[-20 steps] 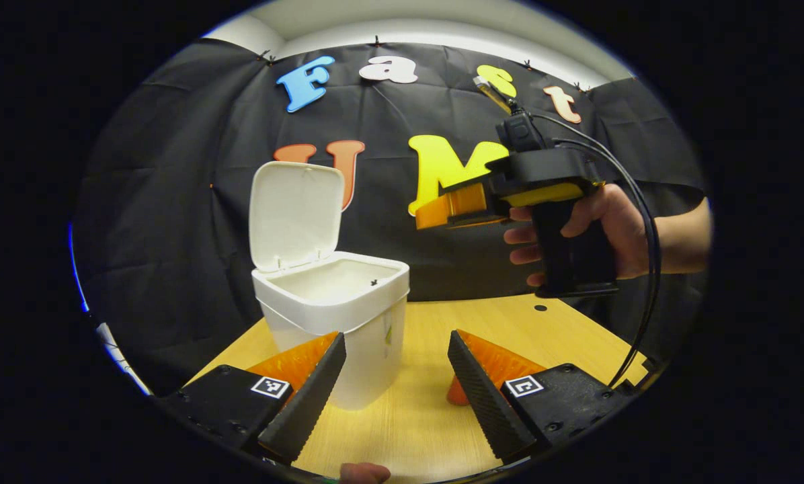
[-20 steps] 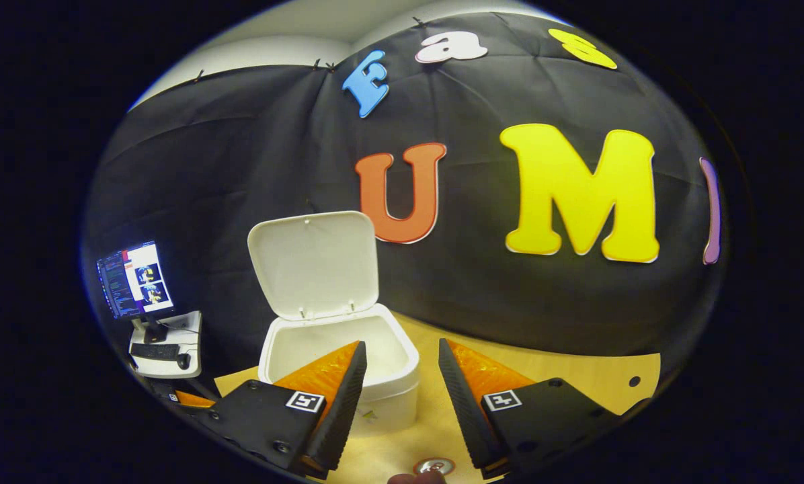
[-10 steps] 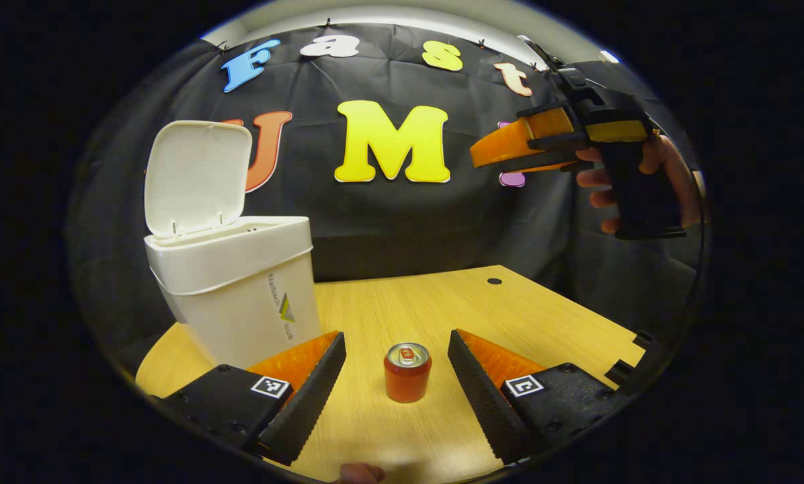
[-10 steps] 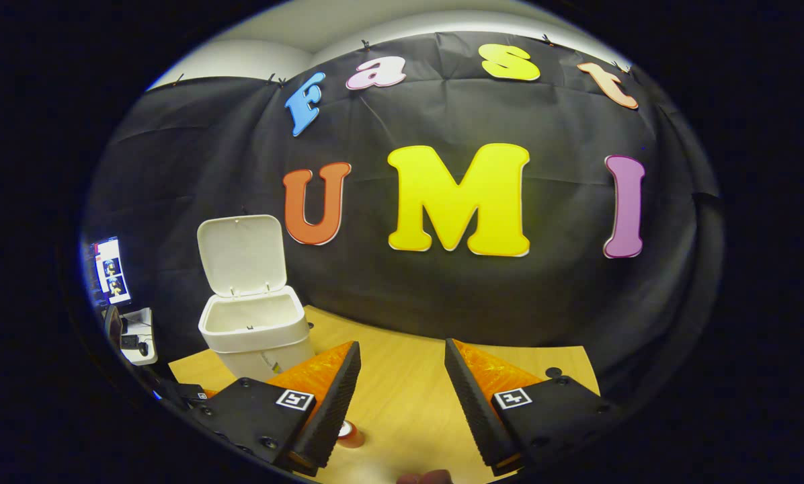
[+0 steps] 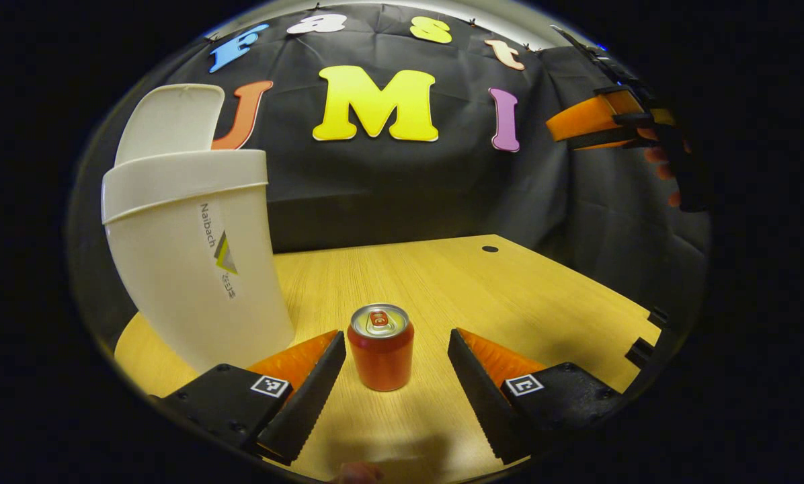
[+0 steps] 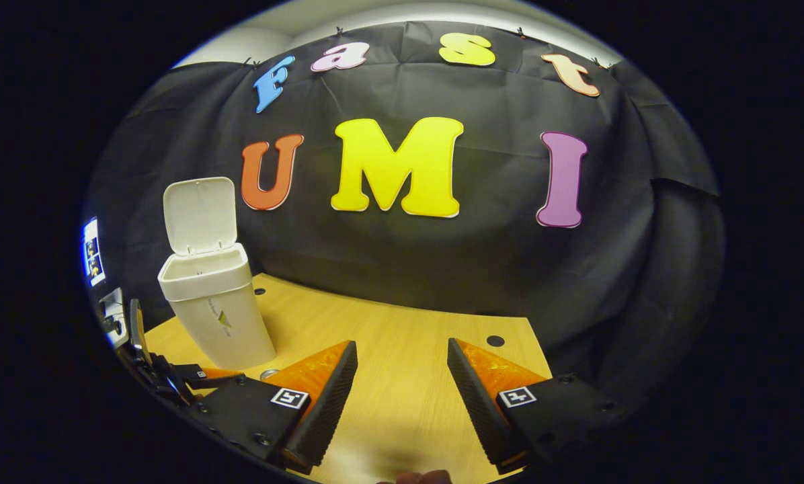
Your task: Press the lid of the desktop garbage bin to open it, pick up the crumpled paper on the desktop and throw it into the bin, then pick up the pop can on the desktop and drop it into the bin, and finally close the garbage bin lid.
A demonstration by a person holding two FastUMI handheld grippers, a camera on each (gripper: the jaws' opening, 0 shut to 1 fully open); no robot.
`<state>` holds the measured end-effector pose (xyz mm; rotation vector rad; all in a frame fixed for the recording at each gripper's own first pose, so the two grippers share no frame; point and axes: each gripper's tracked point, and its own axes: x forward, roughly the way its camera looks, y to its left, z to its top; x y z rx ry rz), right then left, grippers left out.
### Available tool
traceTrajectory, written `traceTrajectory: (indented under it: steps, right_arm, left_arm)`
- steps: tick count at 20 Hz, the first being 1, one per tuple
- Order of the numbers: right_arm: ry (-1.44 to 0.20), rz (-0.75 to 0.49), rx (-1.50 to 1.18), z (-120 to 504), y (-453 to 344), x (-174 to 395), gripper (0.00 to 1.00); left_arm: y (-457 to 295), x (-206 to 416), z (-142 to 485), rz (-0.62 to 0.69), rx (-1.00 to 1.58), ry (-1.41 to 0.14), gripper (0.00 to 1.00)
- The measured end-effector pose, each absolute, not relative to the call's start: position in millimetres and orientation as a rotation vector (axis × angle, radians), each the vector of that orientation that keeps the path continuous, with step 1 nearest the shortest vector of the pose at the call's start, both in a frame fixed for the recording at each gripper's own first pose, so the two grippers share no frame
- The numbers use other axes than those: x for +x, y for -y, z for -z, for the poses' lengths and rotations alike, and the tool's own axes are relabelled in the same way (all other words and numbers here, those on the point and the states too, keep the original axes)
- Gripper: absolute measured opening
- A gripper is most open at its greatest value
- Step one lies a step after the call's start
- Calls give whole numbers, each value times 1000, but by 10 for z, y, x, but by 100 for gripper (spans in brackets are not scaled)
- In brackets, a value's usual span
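Observation:
A red pop can [image 5: 380, 346] stands upright on the wooden table [image 5: 496, 289], just ahead of my left gripper [image 5: 396, 376]. That gripper is open and low, with a finger on each side of the can and touching neither. The white bin [image 5: 193, 269] stands close on the left with its lid [image 5: 167, 121] raised. My right gripper [image 5: 593, 122] hangs high at the right, held by a hand [image 5: 664, 168]. In the right gripper view, the right gripper [image 6: 402, 390] is open and holds nothing. There the bin [image 6: 217, 316] is far left with its lid [image 6: 199, 215] up, and the can's top [image 6: 269, 374] peeks out beside the left finger.
Small round holes [image 5: 489, 249] mark the table near its back edge. The black cloth wall rises right behind the table. A monitor [image 6: 93, 252] and a small stand sit beyond the table's left side. Notched table corner [image 5: 644, 336] at the right.
My left gripper swung right from the bin and dropped towards the can, which now stands between its fingers. My right gripper drew back from the bin, up and to the right.

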<state>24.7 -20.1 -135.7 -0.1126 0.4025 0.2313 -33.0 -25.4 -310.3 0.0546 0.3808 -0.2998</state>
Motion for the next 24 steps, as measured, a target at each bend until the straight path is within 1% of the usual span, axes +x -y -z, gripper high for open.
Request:
traceTrajectory:
  steps: [7,17,24]
  right_arm:
    - [-432,-210,-131,1412,315,102,87]
    - [-434,-214,-130,1411,268,80,87]
    - [-442,-218,-123,1423,244,51,87]
  left_arm:
    - [176,-261,3449,281,9,-433,100]
    - [176,-59,3653,309,4,-481,100]
    - [176,-42,3774,323,23,-536,100]
